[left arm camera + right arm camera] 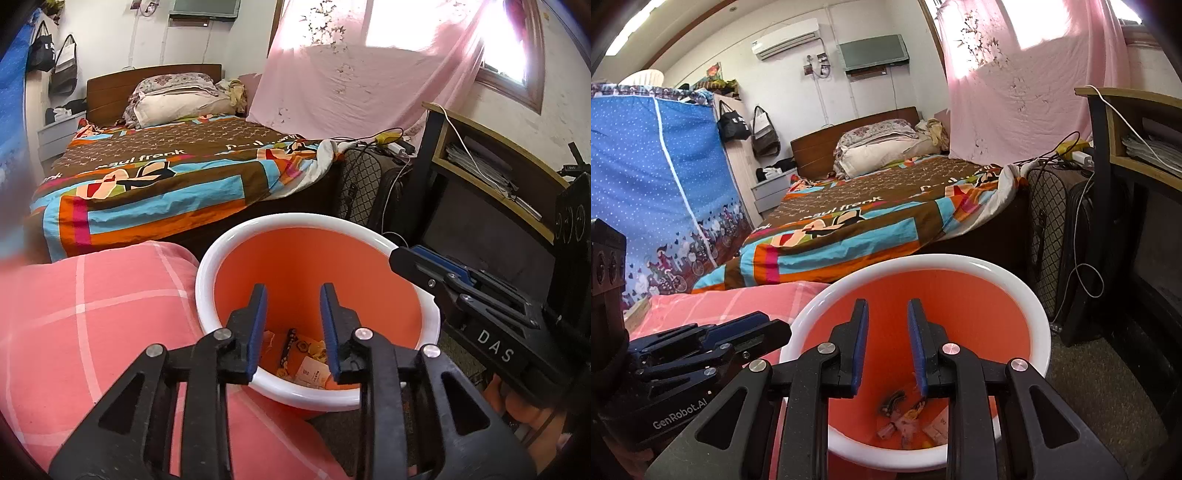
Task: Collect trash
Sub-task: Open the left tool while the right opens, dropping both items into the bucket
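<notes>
From my left wrist, my left gripper (293, 291) hangs over the orange bin (317, 258), jaws parted and empty; wrappers (306, 358) lie on the bin's bottom, and my right gripper (399, 258) reaches its right rim. From my right wrist, that gripper (886, 310) hovers over the same bin (960, 295), jaws narrowly apart, gripping nothing, the pink checked quilt (738, 302) touching the bin's left rim.

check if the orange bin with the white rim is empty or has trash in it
Not empty: wrappers and paper scraps lie on the bottom of the orange bin with the white rim.
</notes>
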The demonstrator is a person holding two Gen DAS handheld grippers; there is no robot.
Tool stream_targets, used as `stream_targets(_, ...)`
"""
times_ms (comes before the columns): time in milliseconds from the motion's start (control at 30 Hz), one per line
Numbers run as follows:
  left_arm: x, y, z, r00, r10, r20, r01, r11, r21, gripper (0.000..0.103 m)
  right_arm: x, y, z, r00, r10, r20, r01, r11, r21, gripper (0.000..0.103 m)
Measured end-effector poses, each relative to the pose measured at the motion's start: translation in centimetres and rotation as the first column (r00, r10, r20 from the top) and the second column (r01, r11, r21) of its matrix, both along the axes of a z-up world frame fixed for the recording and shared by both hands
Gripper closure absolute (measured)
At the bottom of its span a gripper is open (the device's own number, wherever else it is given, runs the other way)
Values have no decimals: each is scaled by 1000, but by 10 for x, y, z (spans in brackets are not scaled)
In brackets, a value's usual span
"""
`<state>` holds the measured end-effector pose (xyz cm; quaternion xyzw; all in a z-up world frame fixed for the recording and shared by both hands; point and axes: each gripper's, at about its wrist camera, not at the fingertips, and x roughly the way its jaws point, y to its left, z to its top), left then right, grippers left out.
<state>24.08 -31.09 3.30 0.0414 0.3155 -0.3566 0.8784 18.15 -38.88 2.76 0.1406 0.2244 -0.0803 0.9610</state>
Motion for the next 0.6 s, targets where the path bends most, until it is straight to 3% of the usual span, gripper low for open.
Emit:
stream_targets(333, 4, 7, 2, 1000, 29, 0, -29, 1000, -4, 63, 0, 0, 0, 1000, 0, 0, 0, 1000, 1, 81)
stream_targets(600, 6, 20, 7, 997, 79, 11, -79, 997, -14, 46, -1, 5, 1, 1000, -3, 13, 3, 1000, 1, 68)
